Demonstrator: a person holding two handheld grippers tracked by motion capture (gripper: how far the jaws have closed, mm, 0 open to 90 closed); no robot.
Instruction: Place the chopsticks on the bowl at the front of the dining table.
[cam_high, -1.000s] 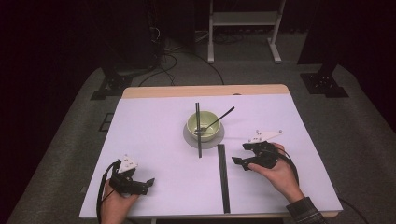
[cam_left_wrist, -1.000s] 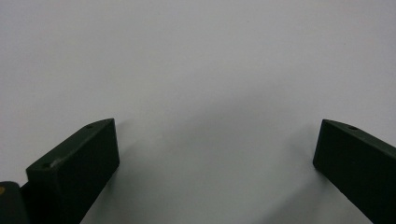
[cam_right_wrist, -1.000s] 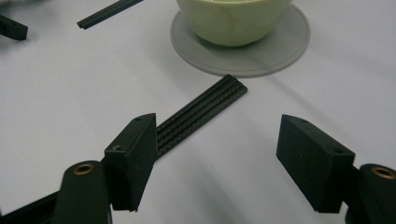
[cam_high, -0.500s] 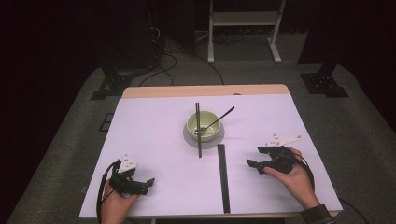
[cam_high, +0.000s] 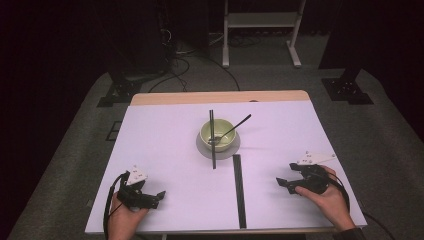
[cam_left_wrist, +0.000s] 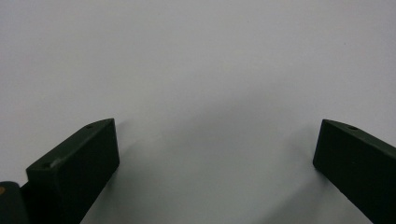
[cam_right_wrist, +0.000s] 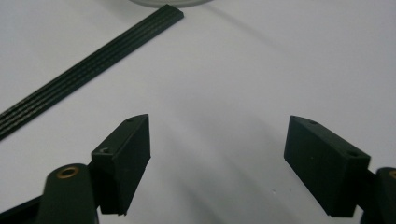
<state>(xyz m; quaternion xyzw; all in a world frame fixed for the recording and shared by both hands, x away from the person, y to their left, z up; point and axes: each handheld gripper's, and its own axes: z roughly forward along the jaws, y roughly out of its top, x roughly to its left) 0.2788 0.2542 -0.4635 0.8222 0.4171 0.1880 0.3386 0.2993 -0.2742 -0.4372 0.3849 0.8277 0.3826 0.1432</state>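
- Both your claws are wide open and hold nothing: left claw (cam_high: 159, 194), right claw (cam_high: 281, 183).
- Your bowl (cam_high: 218, 134) with its spoon (cam_high: 235, 126) sits well apart from them.

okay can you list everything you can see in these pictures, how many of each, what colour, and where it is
table: one, white top with a wooden far edge, centre of the high view
bowl: one, pale green, middle of the table
plate: one, grey, under the bowl
spoon: one, dark handle, in the bowl, handle leaning over the right rim
thin rod: one, black, laid across the bowl from far to near
flat strip: one, black, ribbed, on the table near the front edge
stand: one, white, on the floor beyond the table
cables: several, black, floor behind the table
left gripper: one, black, open, near-left
right gripper: one, black, open, near-right
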